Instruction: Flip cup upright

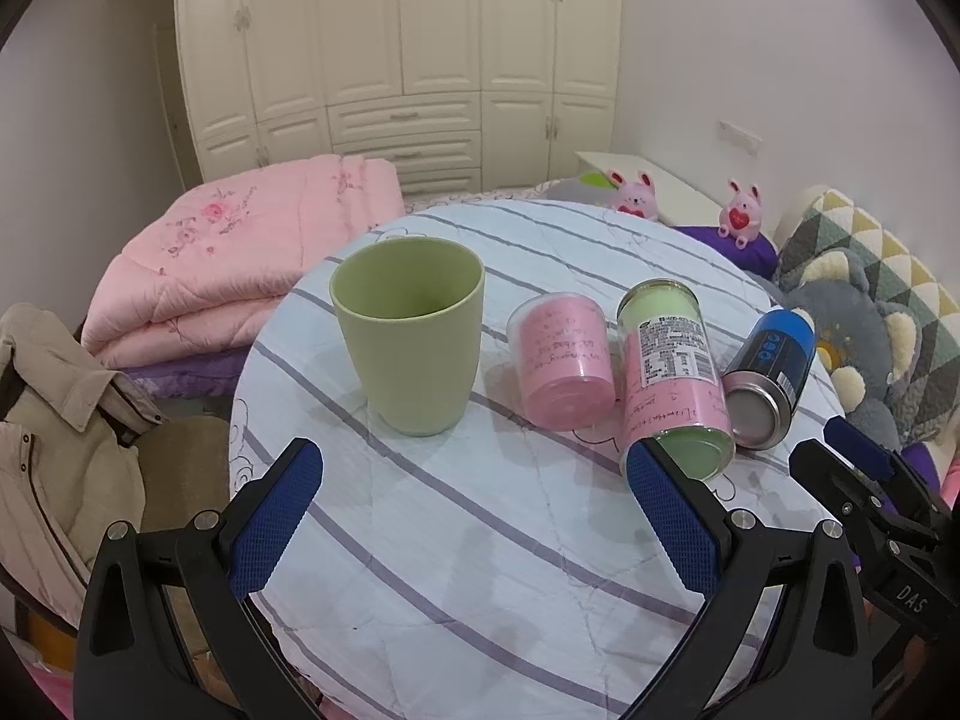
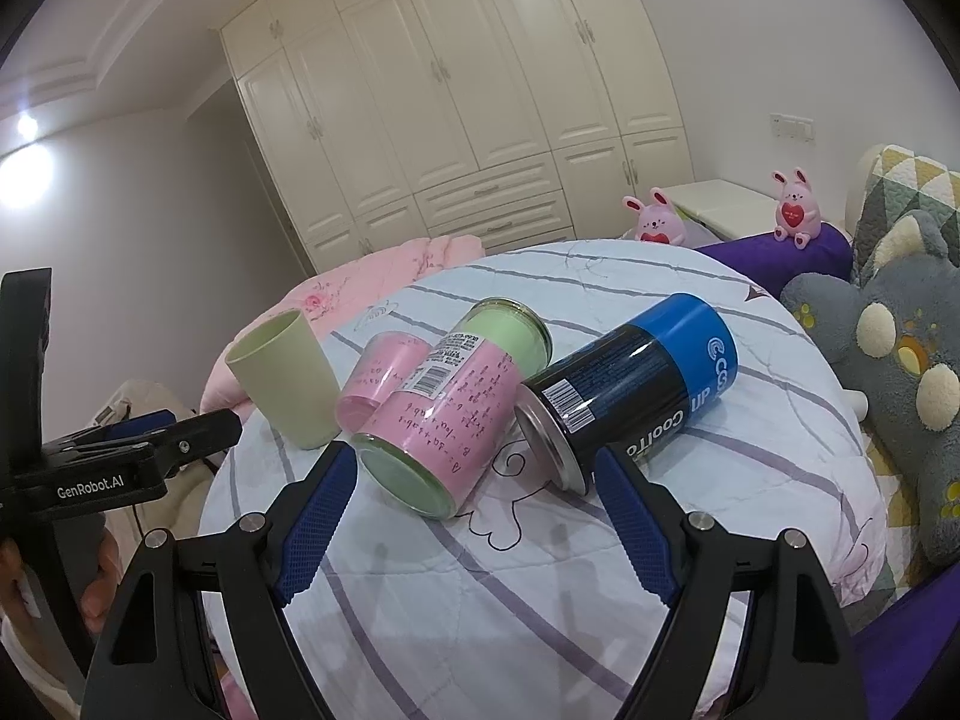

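A green cup point(image 1: 411, 336) stands upright, mouth up, on the round table with a striped cloth point(image 1: 480, 540); it also shows in the right wrist view point(image 2: 288, 378). A small clear cup with pink paper point(image 1: 561, 357) lies on its side beside it, also visible in the right wrist view point(image 2: 381, 384). A glass jar with pink and green paper point(image 1: 672, 378) and a blue-black can point(image 1: 768, 378) lie on their sides. My left gripper point(image 1: 474, 516) is open and empty, just short of the green cup. My right gripper point(image 2: 474, 522) is open and empty, in front of the jar point(image 2: 456, 402) and can point(image 2: 630, 384).
A folded pink quilt point(image 1: 240, 264) lies behind the table at the left. A beige jacket point(image 1: 60, 450) hangs at the left. Grey plush toy point(image 2: 888, 360), pillows and two pink bunnies point(image 2: 795, 210) sit at the right. White wardrobes point(image 2: 450, 108) stand at the back.
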`<control>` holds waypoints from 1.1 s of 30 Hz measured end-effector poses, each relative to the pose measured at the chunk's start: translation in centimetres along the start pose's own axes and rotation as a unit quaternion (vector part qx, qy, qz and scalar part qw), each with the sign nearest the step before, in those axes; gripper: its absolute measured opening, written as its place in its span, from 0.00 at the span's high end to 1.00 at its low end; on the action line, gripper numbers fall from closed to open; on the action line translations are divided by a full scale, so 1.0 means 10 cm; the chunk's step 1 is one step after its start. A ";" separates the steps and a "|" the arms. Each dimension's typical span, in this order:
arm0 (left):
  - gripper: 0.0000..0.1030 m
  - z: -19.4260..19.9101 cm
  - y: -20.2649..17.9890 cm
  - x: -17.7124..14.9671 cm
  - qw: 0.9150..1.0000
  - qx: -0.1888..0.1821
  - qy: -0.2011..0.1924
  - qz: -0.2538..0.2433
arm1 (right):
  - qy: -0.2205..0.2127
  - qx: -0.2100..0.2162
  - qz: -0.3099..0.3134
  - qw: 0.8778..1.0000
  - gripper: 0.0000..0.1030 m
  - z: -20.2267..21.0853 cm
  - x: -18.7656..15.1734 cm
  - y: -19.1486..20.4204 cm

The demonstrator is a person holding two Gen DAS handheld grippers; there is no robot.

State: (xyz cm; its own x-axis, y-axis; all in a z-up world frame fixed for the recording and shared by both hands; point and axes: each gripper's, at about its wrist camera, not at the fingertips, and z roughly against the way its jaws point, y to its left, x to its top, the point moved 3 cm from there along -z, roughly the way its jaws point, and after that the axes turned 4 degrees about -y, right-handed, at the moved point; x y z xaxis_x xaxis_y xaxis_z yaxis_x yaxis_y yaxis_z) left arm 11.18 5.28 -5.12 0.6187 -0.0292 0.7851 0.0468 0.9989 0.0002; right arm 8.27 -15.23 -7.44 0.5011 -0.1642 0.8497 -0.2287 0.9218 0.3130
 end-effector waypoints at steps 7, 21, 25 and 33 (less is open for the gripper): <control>0.00 -0.02 0.02 0.00 1.000 0.002 0.003 -0.003 | 0.002 0.000 -0.001 1.000 0.19 -0.02 0.00 -0.01; 0.00 -0.03 0.09 0.01 1.000 0.006 0.005 0.005 | 0.005 -0.001 0.001 1.000 0.19 -0.04 -0.01 0.00; 0.00 -0.03 0.10 0.01 1.000 0.006 0.004 0.007 | 0.005 -0.002 0.001 1.000 0.19 -0.04 -0.01 0.00; 0.00 -0.08 0.20 0.01 1.000 0.019 0.006 0.014 | 0.007 -0.003 0.003 1.000 0.19 -0.05 -0.02 0.01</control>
State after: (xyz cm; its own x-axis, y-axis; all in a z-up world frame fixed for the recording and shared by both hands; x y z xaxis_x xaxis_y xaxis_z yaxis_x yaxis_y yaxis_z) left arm 11.99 7.23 -5.57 0.6293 -0.0008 0.7772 -0.0001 1.0000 0.0011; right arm 8.55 -14.97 -7.81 0.5120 -0.1535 0.8452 -0.2269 0.9248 0.3054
